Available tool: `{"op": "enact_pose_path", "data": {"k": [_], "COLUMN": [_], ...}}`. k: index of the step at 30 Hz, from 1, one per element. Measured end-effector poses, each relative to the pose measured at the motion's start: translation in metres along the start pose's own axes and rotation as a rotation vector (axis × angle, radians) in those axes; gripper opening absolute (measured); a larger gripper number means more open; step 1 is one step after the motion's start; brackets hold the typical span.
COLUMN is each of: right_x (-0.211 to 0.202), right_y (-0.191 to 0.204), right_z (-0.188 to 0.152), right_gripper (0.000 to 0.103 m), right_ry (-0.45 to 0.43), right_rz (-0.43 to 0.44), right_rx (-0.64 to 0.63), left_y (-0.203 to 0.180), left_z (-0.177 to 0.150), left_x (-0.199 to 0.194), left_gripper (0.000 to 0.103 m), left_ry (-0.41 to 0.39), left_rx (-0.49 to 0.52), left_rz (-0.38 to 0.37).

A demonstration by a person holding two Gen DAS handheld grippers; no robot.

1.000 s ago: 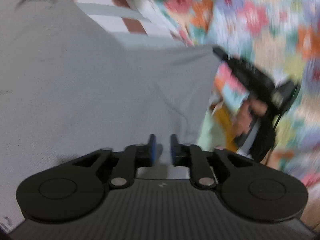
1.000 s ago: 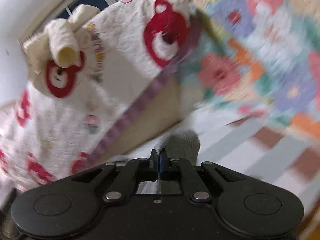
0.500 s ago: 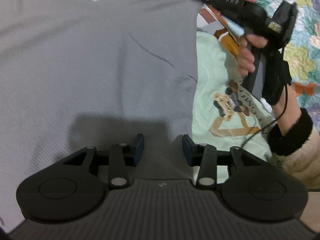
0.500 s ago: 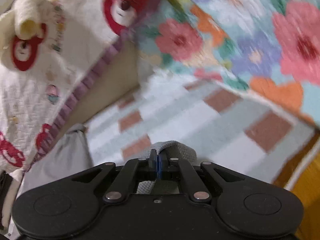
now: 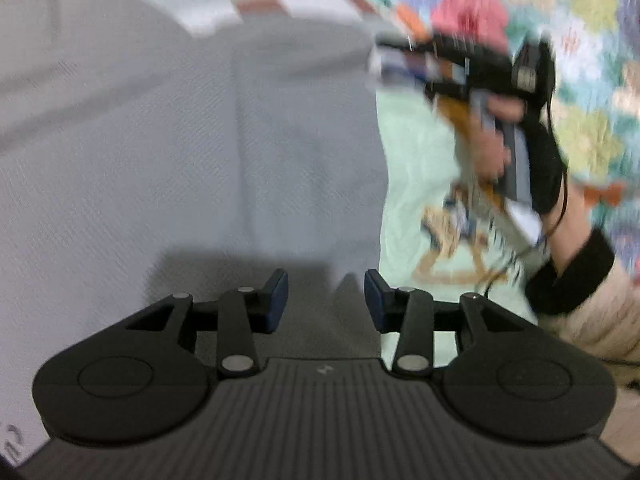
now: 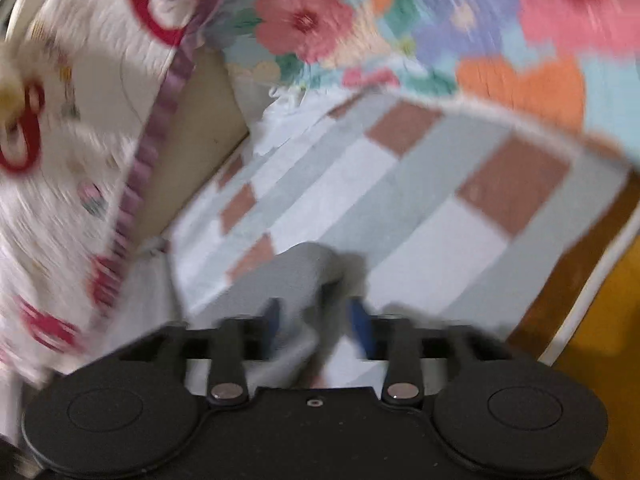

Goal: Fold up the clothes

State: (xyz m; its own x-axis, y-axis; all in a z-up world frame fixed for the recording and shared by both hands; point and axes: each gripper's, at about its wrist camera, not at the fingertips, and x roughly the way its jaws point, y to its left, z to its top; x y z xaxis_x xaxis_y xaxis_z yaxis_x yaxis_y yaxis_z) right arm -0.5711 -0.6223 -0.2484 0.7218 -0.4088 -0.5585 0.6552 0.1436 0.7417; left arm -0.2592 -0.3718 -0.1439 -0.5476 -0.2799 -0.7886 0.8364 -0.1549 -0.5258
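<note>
Grey garment (image 5: 192, 152): spread flat on the bed, filling the left of the left wrist view; its right edge runs top to bottom of that view, lying over a mint printed shirt (image 5: 416, 184). Long axis cannot be told.

Left gripper (image 5: 326, 300): jaws apart over the garment's near edge, nothing between the pads.

Right gripper (image 6: 316, 316): jaws have just been opening; a grey corner sits loose between them, blurred.

Right hand (image 5: 496, 148): seen only from the left wrist, at the garment's far right corner.

Checked blanket (image 6: 400, 208): open beyond the corner. Floral quilt (image 6: 460, 20) and bear-print quilt (image 6: 72, 140) border it; the latter shows in the right wrist view only.
</note>
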Motion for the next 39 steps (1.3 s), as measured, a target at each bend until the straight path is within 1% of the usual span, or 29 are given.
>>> {"op": "enact_pose_path", "data": {"k": [2, 3, 5, 7, 8, 9, 10, 11, 13, 15, 16, 17, 19, 20, 21, 22, 23, 24, 25, 26, 27, 29, 30, 31, 33, 35, 36, 38, 39], "right_x": [0.008, 0.015, 0.033, 0.051, 0.061, 0.071, 0.071, 0.068, 0.034, -0.003, -0.004, 0.0, 0.025, 0.035, 0.044, 0.046, 0.047, 0.047, 0.047, 0.047, 0.047, 0.048, 0.049, 0.051, 0.056, 0.069, 0.078, 0.093, 0.1], "right_y": [-0.002, 0.001, 0.011, 0.024, 0.033, 0.043, 0.055, 0.067, 0.084, 0.101, 0.1, 0.096, 0.071, 0.063, 0.057, 0.057, 0.058, 0.063, 0.073, 0.084, 0.095, 0.127, 0.144, 0.16, 0.202, 0.241, 0.263, 0.3, 0.315], "right_z": [-0.005, -0.004, -0.002, 0.005, 0.009, 0.013, 0.014, 0.014, 0.001, -0.013, -0.018, -0.022, -0.014, -0.011, -0.009, -0.009, -0.01, -0.011, -0.015, -0.02, -0.025, -0.033, -0.037, -0.041, -0.061, -0.084, -0.1, -0.134, -0.153], "right_gripper": [0.058, 0.063, 0.064, 0.066, 0.063, 0.031, 0.011, 0.011, 0.01, 0.009, 0.008, 0.009, 0.009, 0.009, 0.008, 0.008, 0.008, 0.008, 0.01, 0.013, 0.018, 0.018, 0.019, 0.025, 0.03, 0.03, 0.031, 0.032, 0.034], "right_ry": [0.05, 0.087, 0.128, 0.139, 0.15, 0.163, 0.131, 0.087, -0.048, -0.19, -0.205, -0.208, -0.144, -0.12, -0.1, -0.094, -0.091, -0.092, -0.102, -0.115, -0.128, -0.122, -0.117, -0.112, -0.055, 0.056, 0.133, 0.279, 0.348], "right_rz": [0.055, 0.06, 0.062, 0.069, 0.094, 0.124, 0.138, 0.148, 0.189, 0.231, 0.159, 0.064, -0.141, -0.221, -0.293, -0.338, -0.376, -0.395, -0.416, -0.439, -0.462, -0.382, -0.336, -0.289, -0.146, -0.007, 0.072, 0.218, 0.279], "right_rx": [0.05, 0.045, -0.004, -0.063, -0.122, -0.189, -0.272, -0.359, -0.505, -0.647, -0.689, -0.724, -0.707, -0.704, -0.702, -0.707, -0.713, -0.723, -0.743, -0.764, -0.786, -0.828, -0.848, -0.867, -0.897, -0.925, -0.947, -0.981, -1.001], "left_y": [0.011, 0.018, 0.036, 0.056, 0.068, 0.08, 0.089, 0.097, 0.114, 0.131, 0.141, 0.149, 0.164, 0.17, 0.172, 0.174, 0.174, 0.174, 0.176, 0.178, 0.18, 0.184, 0.189, 0.197, 0.21, 0.221, 0.225, 0.231, 0.236], "left_z": [0.002, 0.001, -0.003, -0.011, -0.017, -0.024, -0.03, -0.038, -0.057, -0.078, -0.089, -0.1, -0.118, -0.127, -0.137, -0.146, -0.154, -0.162, -0.172, -0.184, -0.196, -0.22, -0.232, -0.242, -0.26, -0.269, -0.271, -0.273, -0.273], "left_x": [-0.023, -0.032, -0.049, -0.06, -0.067, -0.073, -0.079, -0.086, -0.104, -0.12, -0.128, -0.133, -0.14, -0.145, -0.154, -0.165, -0.176, -0.187, -0.198, -0.209, -0.219, -0.241, -0.248, -0.252, -0.256, -0.254, -0.252, -0.246, -0.242], "left_gripper": [0.041, 0.041, 0.041, 0.041, 0.041, 0.041, 0.041, 0.041, 0.041, 0.041, 0.041, 0.041, 0.041, 0.041, 0.041, 0.041, 0.044, 0.048, 0.054, 0.057, 0.057, 0.059, 0.059, 0.061, 0.061, 0.061, 0.062, 0.068, 0.068], "left_ry": [-0.092, -0.129, -0.187, -0.217, -0.23, -0.243, -0.258, -0.275, -0.309, -0.313, -0.309, -0.292, -0.245, -0.236, -0.252, -0.28, -0.311, -0.346, -0.375, -0.4, -0.425, -0.475, -0.489, -0.494, -0.501, -0.51, -0.513, -0.51, -0.507], "left_rx": [-0.048, -0.072, -0.138, -0.209, -0.246, -0.282, -0.312, -0.335, -0.378, -0.423, -0.445, -0.471, -0.522, -0.542, -0.557, -0.571, -0.588, -0.606, -0.629, -0.657, -0.685, -0.74, -0.777, -0.822, -0.902, -0.959, -0.973, -0.986, -0.999], "left_rz": [0.014, 0.036, 0.104, 0.177, 0.226, 0.275, 0.323, 0.367, 0.453, 0.515, 0.543, 0.575, 0.64, 0.666, 0.677, 0.679, 0.68, 0.681, 0.685, 0.693, 0.702, 0.718, 0.709, 0.687, 0.642, 0.589, 0.567, 0.527, 0.508]}}
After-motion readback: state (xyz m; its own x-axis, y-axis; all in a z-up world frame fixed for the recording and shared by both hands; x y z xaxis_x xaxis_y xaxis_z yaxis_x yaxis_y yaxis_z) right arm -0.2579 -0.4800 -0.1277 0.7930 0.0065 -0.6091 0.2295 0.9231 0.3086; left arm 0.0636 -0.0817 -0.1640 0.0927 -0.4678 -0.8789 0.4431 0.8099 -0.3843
